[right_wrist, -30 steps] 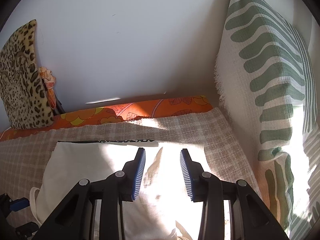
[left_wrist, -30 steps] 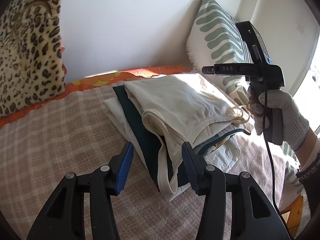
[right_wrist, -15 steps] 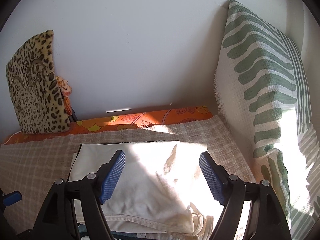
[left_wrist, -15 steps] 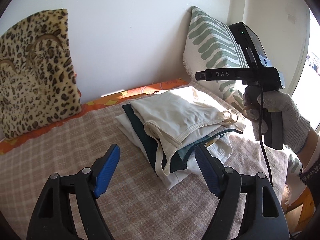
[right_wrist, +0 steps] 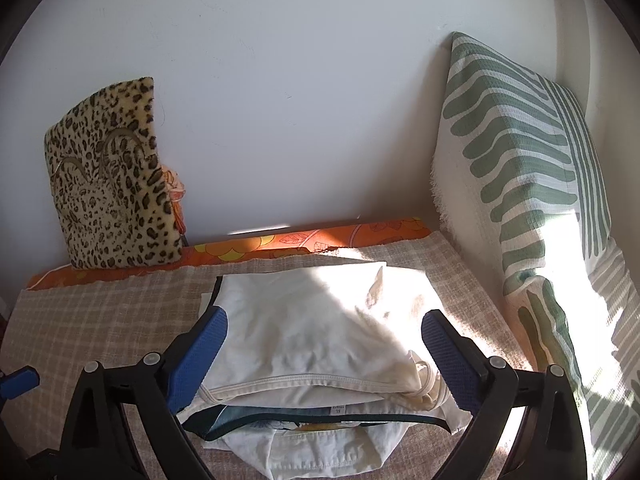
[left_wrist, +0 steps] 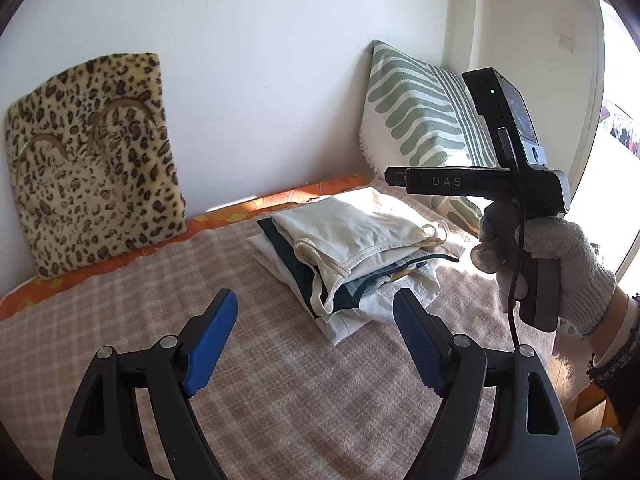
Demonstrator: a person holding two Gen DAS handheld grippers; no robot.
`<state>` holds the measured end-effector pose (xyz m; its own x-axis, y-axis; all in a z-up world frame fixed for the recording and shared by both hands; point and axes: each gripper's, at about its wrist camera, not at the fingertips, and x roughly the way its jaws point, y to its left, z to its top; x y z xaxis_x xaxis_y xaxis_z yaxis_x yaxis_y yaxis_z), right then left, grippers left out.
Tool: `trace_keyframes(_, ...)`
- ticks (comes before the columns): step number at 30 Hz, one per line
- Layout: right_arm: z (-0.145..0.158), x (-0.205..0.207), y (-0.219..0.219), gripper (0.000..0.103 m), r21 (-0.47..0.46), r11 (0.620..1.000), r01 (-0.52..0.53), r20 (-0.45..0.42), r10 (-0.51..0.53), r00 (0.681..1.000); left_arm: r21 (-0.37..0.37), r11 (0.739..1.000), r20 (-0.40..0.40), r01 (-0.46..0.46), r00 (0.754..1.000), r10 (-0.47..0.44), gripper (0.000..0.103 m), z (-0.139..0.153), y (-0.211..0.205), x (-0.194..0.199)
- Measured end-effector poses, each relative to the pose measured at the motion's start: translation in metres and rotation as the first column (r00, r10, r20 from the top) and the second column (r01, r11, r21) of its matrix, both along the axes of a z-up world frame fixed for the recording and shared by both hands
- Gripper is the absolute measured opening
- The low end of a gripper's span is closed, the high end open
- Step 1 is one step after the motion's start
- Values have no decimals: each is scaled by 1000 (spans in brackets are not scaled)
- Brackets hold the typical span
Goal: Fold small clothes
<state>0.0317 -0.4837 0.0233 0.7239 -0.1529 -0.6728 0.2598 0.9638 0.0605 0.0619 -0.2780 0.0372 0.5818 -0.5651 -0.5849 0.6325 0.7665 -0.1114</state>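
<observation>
The stack of folded cream and dark-green small clothes (left_wrist: 352,256) lies centre frame on the checked beige bed cover (left_wrist: 160,320). Right gripper (right_wrist: 324,354) is nearer, empty fingers opening; left gripper (left_wrist: 316,342) gapes empty.

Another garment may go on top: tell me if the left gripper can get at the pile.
Probably yes: the left gripper is open, empty, and only bare blanket lies before the pile.
</observation>
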Motion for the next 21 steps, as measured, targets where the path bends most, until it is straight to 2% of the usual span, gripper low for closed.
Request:
trace_keyframes(4,4,-22,21,103,-14,1000,5,10,-5,1000,-1,1000,24,6,1000,-6,80,7,14,-19)
trace_keyframes(12,8,-66,62,103,44,999,-4,35,2,999,45,999,86,-9,996,5,85,12,49,-57)
trace_keyframes(14,9,-76,75,103,32,999,3,42,-5,999,61,998,97,-22,995,16,90,11,58,-63)
trace_keyframes(16,9,-84,85,103,27,1000,6,47,-7,999,69,997,96,-34,995,27,101,10,66,-69)
trace_keyframes(21,8,-101,106,103,21,1000,7,62,-8,998,73,996,90,-52,995,45,102,5,81,-81)
